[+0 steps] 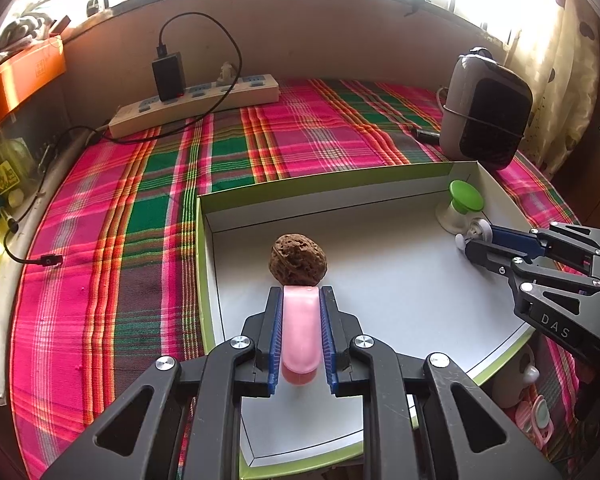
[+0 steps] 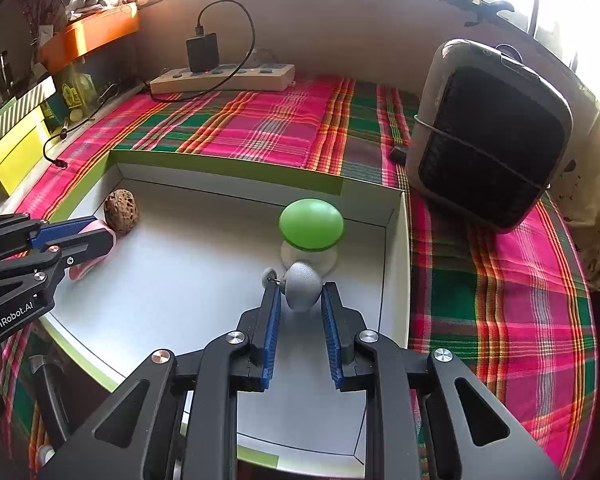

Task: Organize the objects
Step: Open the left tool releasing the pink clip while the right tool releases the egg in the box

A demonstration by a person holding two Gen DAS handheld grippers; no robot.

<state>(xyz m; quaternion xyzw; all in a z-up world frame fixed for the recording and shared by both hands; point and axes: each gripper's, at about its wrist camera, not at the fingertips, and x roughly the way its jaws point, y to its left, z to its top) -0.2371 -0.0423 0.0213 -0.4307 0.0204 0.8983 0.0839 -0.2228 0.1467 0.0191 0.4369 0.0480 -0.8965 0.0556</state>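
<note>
A shallow white box with green rim (image 1: pixel 204 240) (image 2: pixel 396 248) lies on the plaid cloth. My left gripper (image 1: pixel 301 294) is shut on a pink oblong object (image 1: pixel 300 328), held just over the box floor, its tip touching a brown walnut (image 1: pixel 298 260). From the right wrist view the left gripper (image 2: pixel 96 236), pink object (image 2: pixel 86 268) and walnut (image 2: pixel 121 211) sit at the box's left. My right gripper (image 2: pixel 300 292) (image 1: pixel 466 240) is shut on a small grey rounded toy with a wheel (image 2: pixel 302 280) (image 1: pixel 476 232), right beside a green-capped white mushroom piece (image 2: pixel 311 224) (image 1: pixel 462 200).
A grey-black heater (image 1: pixel 484 108) (image 2: pixel 488 136) stands at the right rear of the box. A power strip with black charger (image 1: pixel 196 104) (image 2: pixel 220 76) lies at the back wall. Orange and yellow boxes (image 2: pixel 20 136) line the left. Pink and white items (image 1: pixel 532 400) lie below the box's front right.
</note>
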